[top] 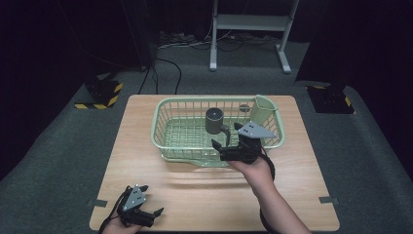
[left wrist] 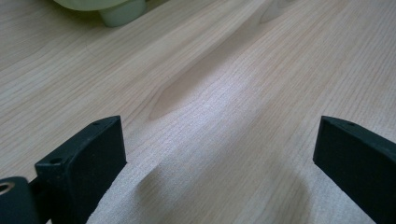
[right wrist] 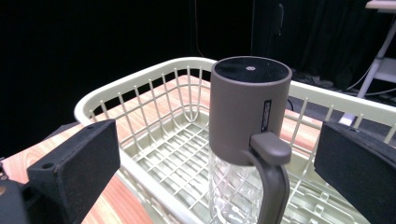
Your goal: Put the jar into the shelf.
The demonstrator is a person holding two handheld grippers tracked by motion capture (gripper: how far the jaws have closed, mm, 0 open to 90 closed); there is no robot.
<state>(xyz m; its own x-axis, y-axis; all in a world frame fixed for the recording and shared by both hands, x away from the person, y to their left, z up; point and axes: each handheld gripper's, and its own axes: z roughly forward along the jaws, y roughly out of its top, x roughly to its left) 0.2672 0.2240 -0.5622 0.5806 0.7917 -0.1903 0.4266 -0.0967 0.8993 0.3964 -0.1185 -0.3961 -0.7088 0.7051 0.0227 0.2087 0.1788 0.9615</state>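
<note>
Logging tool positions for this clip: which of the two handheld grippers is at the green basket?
The right gripper, jaws open toward the grey-lidded glass jug in the pale green wire basket. The left gripper rests open at the wooden table's near edge.

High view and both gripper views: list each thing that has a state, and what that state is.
Left gripper: open, holding nothing, low over the table near its front edge.
Right gripper: open, at the basket's near rim, jaws either side of the jar, not closed on it.
Jar: upright in the basket, dark lid on.
Basket: upright on the table.
</note>
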